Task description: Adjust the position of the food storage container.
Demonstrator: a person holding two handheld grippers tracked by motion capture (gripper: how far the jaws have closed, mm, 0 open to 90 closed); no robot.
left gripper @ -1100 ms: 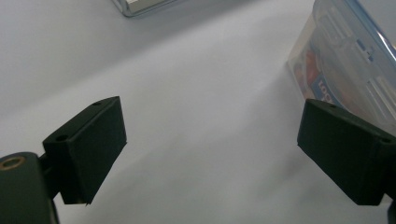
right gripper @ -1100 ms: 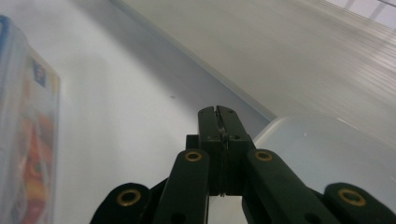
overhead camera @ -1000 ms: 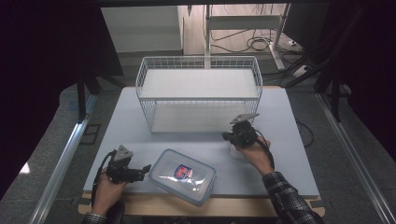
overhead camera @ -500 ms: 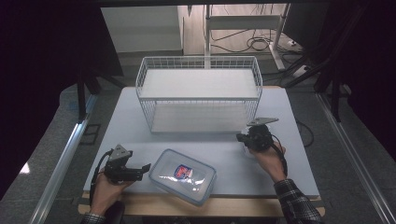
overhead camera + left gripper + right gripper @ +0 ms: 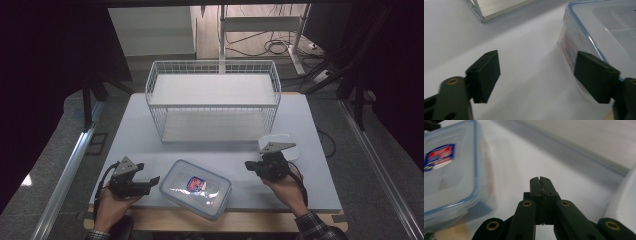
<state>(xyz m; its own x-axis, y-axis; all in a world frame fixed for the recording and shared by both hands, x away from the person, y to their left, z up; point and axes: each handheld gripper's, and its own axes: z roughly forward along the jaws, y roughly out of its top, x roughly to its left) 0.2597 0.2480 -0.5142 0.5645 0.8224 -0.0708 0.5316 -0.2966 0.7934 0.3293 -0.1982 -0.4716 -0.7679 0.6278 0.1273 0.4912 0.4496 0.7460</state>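
A clear plastic box [image 5: 196, 188] with a blue-rimmed lid and a red and blue label lies near the table's front edge. My left gripper [image 5: 152, 181] sits just left of it, open, with nothing between its jaws. In the left gripper view the left gripper [image 5: 539, 67] points past the box [image 5: 604, 30], whose side stands close to one jaw. My right gripper [image 5: 248, 166] is to the right of the box, shut and holding nothing. The right gripper view has the right gripper [image 5: 541, 180] pointing at bare table with the box [image 5: 449, 170] at its left.
A white wire basket [image 5: 212, 100] stands at the back middle of the white table [image 5: 140, 135]. A white rounded object [image 5: 290, 145] lies just behind my right gripper; it is blurred in the right gripper view [image 5: 626, 202]. Cables run on the floor behind the table.
My right gripper has moved from near the basket's front right corner toward the table's front edge, and the white rounded object now shows behind it. The left gripper and the box stayed still.
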